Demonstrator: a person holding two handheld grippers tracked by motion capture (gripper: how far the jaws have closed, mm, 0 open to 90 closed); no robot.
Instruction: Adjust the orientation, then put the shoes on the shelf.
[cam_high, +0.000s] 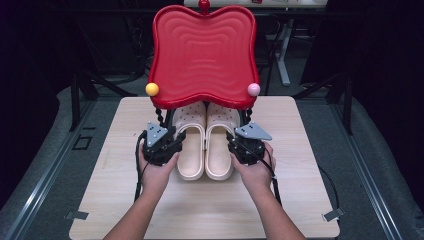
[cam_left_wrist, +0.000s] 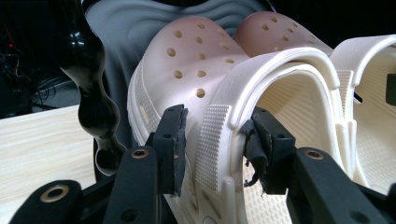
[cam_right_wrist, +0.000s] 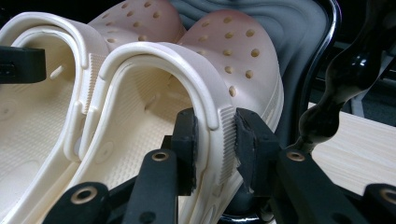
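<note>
A pair of cream clogs lies side by side on the wooden table (cam_high: 125, 200), toes tucked under a red wavy stool top (cam_high: 202, 55). My left gripper (cam_high: 175, 136) straddles the outer wall of the left clog (cam_high: 191, 150). In the left gripper view that gripper (cam_left_wrist: 212, 140) is open, with a small gap on each side of the ribbed wall of the left clog (cam_left_wrist: 187, 70). My right gripper (cam_high: 234, 136) straddles the outer wall of the right clog (cam_high: 220, 150). In the right gripper view the right gripper (cam_right_wrist: 215, 140) has its pads close beside the wall of the right clog (cam_right_wrist: 233, 46), seemingly not pressing.
The stool stands on black beaded legs (cam_left_wrist: 95, 116) (cam_right_wrist: 327, 112) just outside each gripper. A yellow ball (cam_high: 152, 89) and a pink ball (cam_high: 253, 89) sit at the red top's front corners. Bare table lies in front of the clogs' heels.
</note>
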